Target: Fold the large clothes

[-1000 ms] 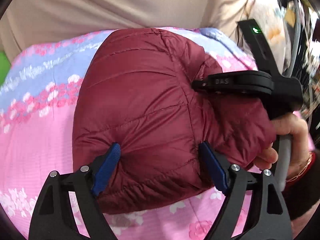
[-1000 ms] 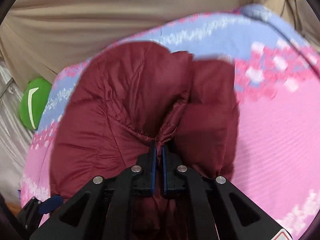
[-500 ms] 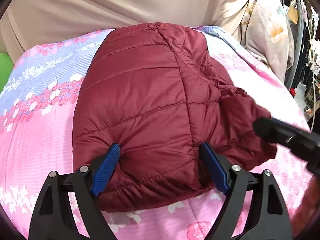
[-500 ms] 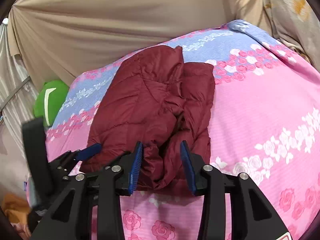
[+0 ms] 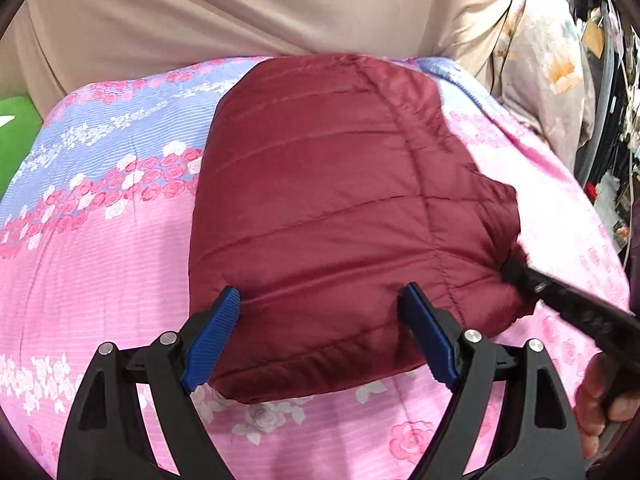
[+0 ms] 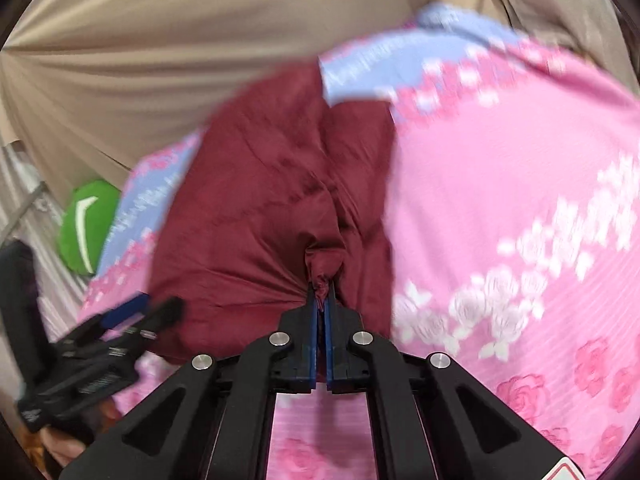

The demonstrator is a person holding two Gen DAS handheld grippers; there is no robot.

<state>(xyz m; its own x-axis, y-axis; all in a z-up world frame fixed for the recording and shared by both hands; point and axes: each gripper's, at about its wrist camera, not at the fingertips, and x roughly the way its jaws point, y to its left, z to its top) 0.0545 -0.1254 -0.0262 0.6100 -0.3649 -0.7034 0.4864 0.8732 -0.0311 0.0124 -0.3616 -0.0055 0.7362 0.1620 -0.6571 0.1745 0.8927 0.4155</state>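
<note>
A: Entry. The dark red quilted puffer jacket is lying folded into a compact block on the pink and lilac rose-print bedspread, in front of the beige draped curtain.

B: Left hand-held gripper?

A: Jaws are standing wide, straddling the jacket's near edge; one blue pad is sitting at 8 o'clock of the block, the other at 5 o'clock. Whether they are pressing the fabric, I cannot tell.

B: Right hand-held gripper?

A: Its jaws have just been closing and are now pinching a small gathered tuft of the jacket's fabric. In the left wrist view it is reaching in at the jacket's 4 o'clock corner, with a hand behind it.

B: Anything else?

A: A green cushion with a white mark is showing at 9 o'clock in the right wrist view, which is blurring.
</note>
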